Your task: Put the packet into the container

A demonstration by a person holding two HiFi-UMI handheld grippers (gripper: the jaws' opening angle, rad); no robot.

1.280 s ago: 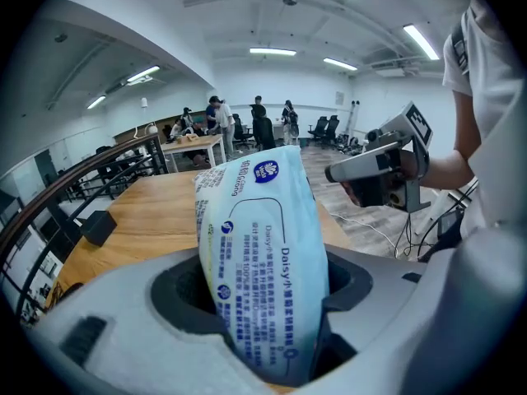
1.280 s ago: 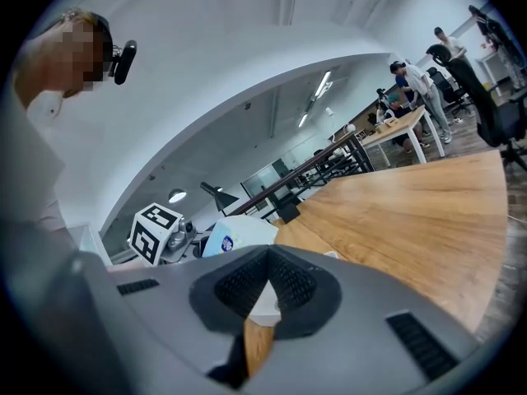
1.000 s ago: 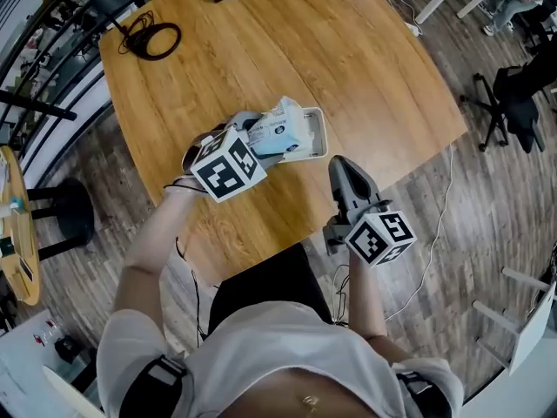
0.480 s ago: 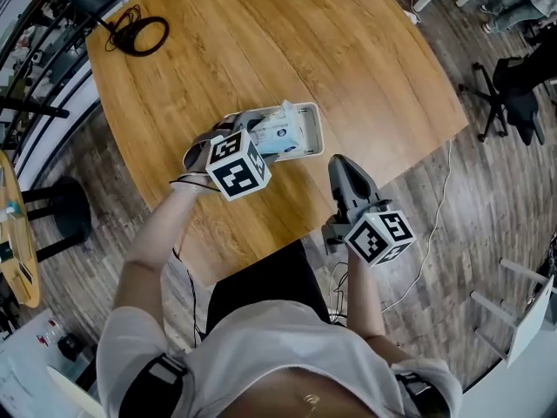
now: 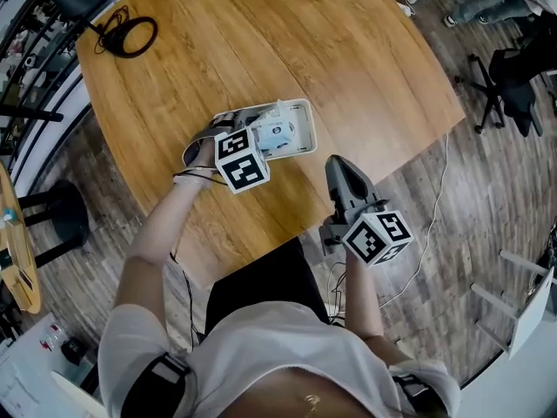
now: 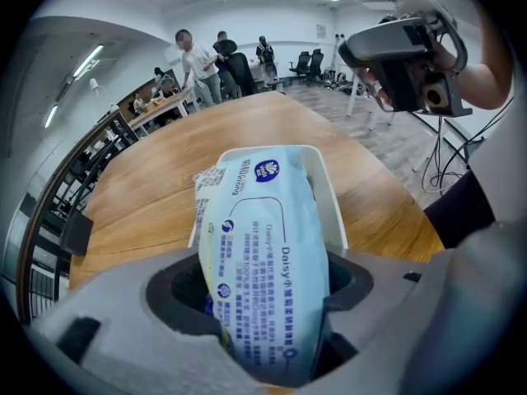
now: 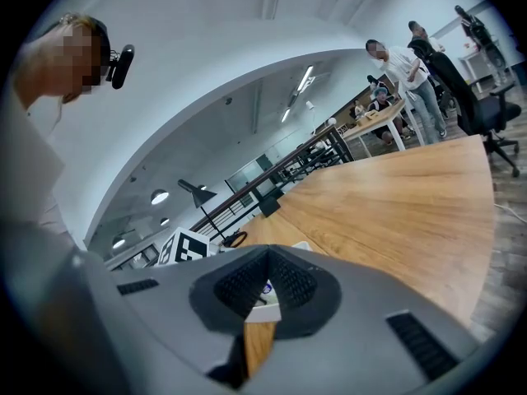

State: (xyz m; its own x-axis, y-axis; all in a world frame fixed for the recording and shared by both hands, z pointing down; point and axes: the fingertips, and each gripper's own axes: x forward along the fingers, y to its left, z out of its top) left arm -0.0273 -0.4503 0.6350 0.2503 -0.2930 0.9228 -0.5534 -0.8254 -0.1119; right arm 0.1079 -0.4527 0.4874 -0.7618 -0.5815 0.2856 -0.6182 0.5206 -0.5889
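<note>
On the wooden bench (image 5: 348,50), far to the left, a black cable (image 5: 130,35) lies coiled, well apart from everything else. Nearer the middle, the left hand-held gripper (image 6: 268,296) points steeply down, its jaws spread wide and pinching the near end of the packet (image 6: 259,245). The packet's long axis runs straight on from the jaws, away from the person, and its far end reaches over the container (image 6: 331,186); whether it touches the container's floor cannot be told. It is a soft, bulging pouch of glossy pale-blue and white film, with a dark blue round logo near the far end and lines of small blue print along its length. The container is a shallow white tray, a rounded rectangle with a smooth raised rim, standing on the warm, streaky wood grain. To the right, off the bench's edge, the right hand-held gripper (image 7: 265,299) has its grey jaws pressed together on nothing.
</note>
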